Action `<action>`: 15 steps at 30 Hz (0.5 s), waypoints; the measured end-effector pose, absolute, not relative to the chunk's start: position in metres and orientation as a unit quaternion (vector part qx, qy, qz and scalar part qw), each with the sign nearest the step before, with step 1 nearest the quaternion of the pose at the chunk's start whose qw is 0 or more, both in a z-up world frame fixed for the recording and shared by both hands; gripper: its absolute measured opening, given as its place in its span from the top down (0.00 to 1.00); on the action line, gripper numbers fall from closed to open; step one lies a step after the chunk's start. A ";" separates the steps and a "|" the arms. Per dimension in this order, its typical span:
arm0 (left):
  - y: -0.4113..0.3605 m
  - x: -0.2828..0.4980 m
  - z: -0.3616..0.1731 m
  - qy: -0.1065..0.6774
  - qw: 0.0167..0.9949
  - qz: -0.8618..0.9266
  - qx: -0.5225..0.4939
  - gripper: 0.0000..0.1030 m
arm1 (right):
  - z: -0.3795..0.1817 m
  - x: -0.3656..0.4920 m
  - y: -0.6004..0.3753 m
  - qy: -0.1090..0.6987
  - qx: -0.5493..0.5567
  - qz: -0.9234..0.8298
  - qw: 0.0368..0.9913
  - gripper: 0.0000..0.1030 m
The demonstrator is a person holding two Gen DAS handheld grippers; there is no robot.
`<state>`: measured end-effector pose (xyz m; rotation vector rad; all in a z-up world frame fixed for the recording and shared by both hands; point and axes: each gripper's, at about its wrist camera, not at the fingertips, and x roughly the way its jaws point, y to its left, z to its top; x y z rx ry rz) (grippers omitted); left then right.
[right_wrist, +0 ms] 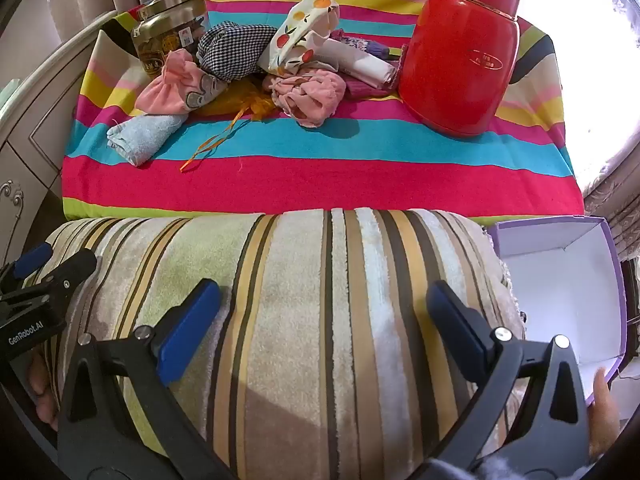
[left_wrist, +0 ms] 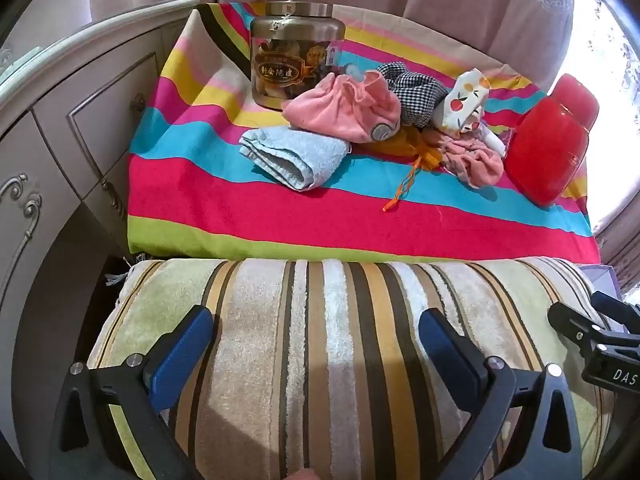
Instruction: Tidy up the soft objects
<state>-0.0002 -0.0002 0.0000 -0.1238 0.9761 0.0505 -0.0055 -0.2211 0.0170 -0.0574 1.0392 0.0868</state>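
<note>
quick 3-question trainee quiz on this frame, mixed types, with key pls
1. True or false: both the left gripper and the right gripper stand open and hold nothing.
2. Which soft item lies nearest the glass jar? A) pink pouch B) light blue towel C) fruit-print cloth
3. Fill in: the open purple box sits beside the striped ____.

Key: 1 true; 2 A; 3 cushion.
</note>
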 end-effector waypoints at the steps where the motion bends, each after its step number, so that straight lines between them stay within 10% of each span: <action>1: 0.000 0.000 0.000 0.471 0.880 0.024 -0.060 0.00 | 0.017 -0.005 -0.221 0.496 -0.026 0.042 0.867 0.00; 15: 0.002 -0.002 -0.005 0.473 0.878 0.023 -0.068 0.00 | 0.018 -0.009 -0.222 0.497 -0.030 0.038 0.866 0.00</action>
